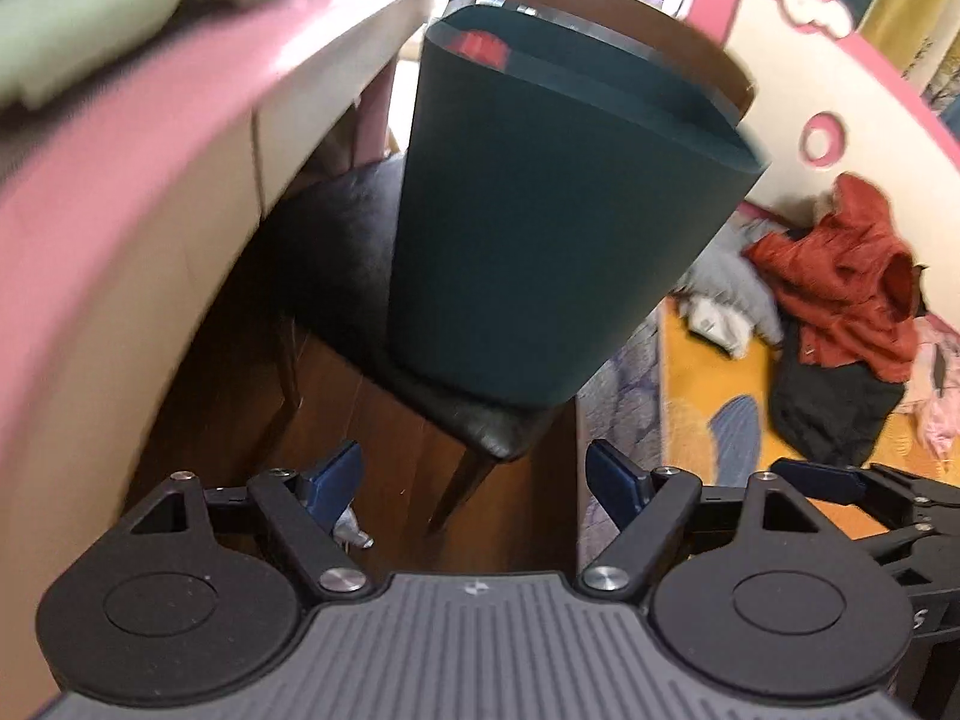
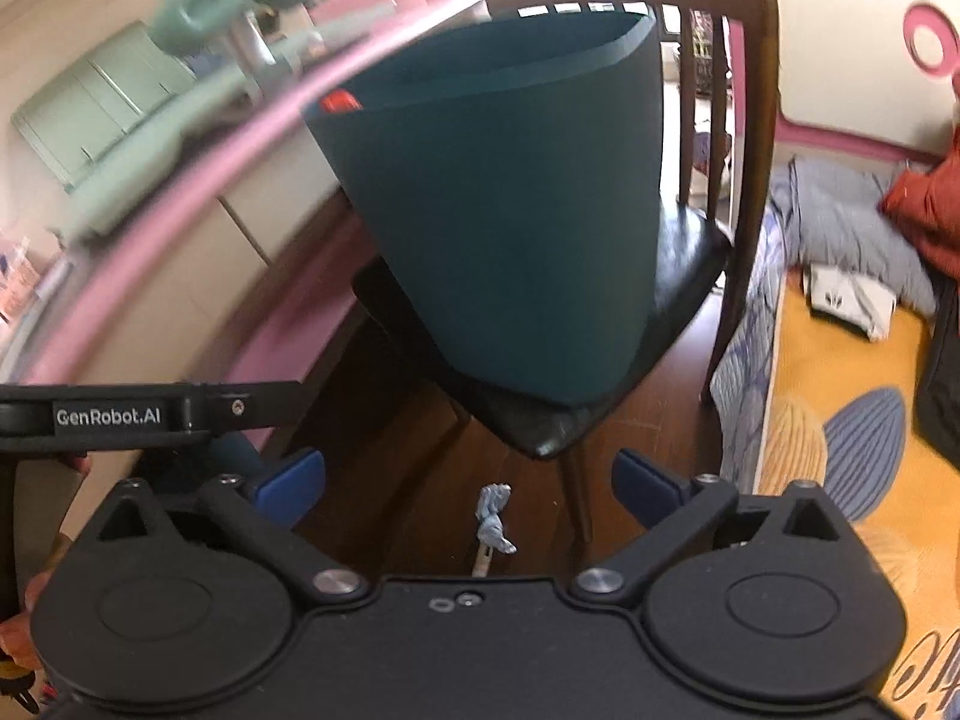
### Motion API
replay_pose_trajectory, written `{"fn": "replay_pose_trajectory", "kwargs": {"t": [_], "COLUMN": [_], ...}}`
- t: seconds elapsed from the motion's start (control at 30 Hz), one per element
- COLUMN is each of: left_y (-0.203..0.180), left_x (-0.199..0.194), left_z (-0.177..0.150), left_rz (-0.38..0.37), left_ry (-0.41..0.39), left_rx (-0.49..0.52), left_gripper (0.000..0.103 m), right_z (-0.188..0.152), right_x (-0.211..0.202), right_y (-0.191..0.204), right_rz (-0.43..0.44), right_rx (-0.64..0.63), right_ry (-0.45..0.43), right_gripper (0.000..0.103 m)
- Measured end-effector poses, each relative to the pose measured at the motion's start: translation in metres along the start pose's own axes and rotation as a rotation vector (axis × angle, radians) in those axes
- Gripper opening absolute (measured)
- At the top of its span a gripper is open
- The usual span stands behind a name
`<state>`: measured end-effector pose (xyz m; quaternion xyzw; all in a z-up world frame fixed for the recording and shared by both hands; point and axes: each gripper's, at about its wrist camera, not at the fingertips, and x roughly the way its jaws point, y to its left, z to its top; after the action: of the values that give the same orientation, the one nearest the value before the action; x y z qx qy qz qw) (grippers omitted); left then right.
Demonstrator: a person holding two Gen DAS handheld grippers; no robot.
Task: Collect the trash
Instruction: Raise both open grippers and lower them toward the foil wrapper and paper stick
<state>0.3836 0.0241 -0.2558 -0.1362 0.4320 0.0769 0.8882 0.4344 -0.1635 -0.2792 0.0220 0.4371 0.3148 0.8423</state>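
Observation:
A dark teal trash bin [image 1: 540, 228] stands on the black seat of a wooden chair [image 1: 480, 426], with something red [image 1: 480, 48] inside near its rim. The bin also shows in the right wrist view [image 2: 516, 210]. A crumpled pale blue scrap [image 2: 493, 519] lies on the dark wood floor below the chair; it shows in the left wrist view [image 1: 351, 531] beside the left finger. My left gripper [image 1: 474, 483] is open and empty, in front of the bin. My right gripper [image 2: 468, 486] is open and empty, above the scrap.
A pink-edged desk [image 1: 150, 228] curves along the left. A bed with a yellow cover [image 2: 840, 420], grey bedding and red clothing [image 1: 840, 282] lies to the right. The chair back [image 2: 750, 120] rises behind the bin. The left gripper's body [image 2: 150, 411] shows at the left.

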Motion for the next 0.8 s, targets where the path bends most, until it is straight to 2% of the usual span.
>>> {"fn": "replay_pose_trajectory", "kwargs": {"t": [0.27,0.43,0.67,0.8], "left_y": [0.030,0.061,0.095,0.109], "left_x": [0.099,0.168,0.261,0.311], "left_z": [-0.074,-0.126,-0.183,-0.210], "left_rz": [0.079,0.128,0.200,0.247], "left_ry": [0.094,0.155,0.218,0.250], "left_rx": [-0.055,-0.160,-0.153,-0.108], "left_gripper": [0.082,0.082,0.082,0.082], "right_z": [-0.046,-0.082,-0.132,-0.155], "right_x": [0.079,0.137,0.230,0.284], "right_y": [-0.037,-0.049,-0.060,-0.057], "right_rz": [-0.028,-0.033,-0.004,0.029], "right_rx": [0.015,-0.006,-0.013,-0.022], "right_ry": [0.070,0.104,0.171,0.204], "right_gripper": [0.103,0.103,0.102,0.100]}}
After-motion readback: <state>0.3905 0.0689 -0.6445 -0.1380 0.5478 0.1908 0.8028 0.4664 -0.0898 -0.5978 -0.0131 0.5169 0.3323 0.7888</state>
